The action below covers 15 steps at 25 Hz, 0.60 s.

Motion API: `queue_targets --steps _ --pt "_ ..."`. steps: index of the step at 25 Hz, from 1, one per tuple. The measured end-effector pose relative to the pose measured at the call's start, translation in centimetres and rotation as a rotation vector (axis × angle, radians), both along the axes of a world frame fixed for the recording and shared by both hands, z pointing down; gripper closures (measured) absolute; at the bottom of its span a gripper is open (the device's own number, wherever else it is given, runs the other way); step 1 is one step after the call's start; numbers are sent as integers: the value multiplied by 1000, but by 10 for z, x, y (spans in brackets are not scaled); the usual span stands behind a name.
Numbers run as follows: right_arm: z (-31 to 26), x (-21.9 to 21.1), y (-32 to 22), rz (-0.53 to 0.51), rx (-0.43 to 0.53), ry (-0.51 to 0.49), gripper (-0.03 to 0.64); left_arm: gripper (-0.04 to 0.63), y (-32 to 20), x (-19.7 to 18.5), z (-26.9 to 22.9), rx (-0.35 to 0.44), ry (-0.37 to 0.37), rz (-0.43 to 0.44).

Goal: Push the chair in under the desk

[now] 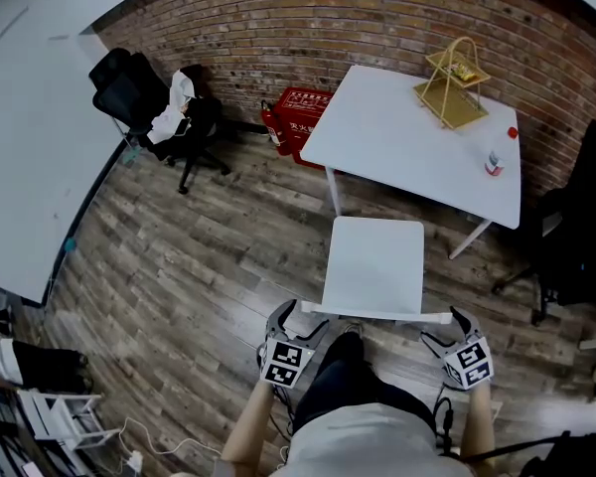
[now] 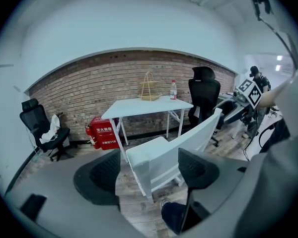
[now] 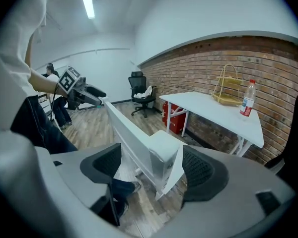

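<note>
The red box [image 2: 103, 131] against the brick wall [image 2: 84, 86] bears white Chinese characters, too small to read surely, with "119" beneath.

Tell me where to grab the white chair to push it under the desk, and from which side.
Take the chair by the two upper corners of its backrest, coming from behind. The backrest is a thin upright panel that fits between open jaws, and the chair faces the desk. The left gripper and right gripper are open, with a corner between the jaws of each.
</note>
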State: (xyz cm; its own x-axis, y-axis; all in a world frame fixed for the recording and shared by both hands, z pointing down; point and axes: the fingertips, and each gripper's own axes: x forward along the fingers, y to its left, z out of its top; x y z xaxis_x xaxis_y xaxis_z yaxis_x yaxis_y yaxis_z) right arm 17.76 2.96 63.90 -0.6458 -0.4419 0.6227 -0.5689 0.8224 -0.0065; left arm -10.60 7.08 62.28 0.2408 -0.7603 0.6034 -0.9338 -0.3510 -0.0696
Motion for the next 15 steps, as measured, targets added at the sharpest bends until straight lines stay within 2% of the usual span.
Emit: queue_targets --steps 6,15 --pt "15 0 -5 7 -65 -27 248 239 -13 5 9 -37 23 35" --pt "16 -19 -13 -4 -62 -1 250 239 -22 10 21 -80 90 74"
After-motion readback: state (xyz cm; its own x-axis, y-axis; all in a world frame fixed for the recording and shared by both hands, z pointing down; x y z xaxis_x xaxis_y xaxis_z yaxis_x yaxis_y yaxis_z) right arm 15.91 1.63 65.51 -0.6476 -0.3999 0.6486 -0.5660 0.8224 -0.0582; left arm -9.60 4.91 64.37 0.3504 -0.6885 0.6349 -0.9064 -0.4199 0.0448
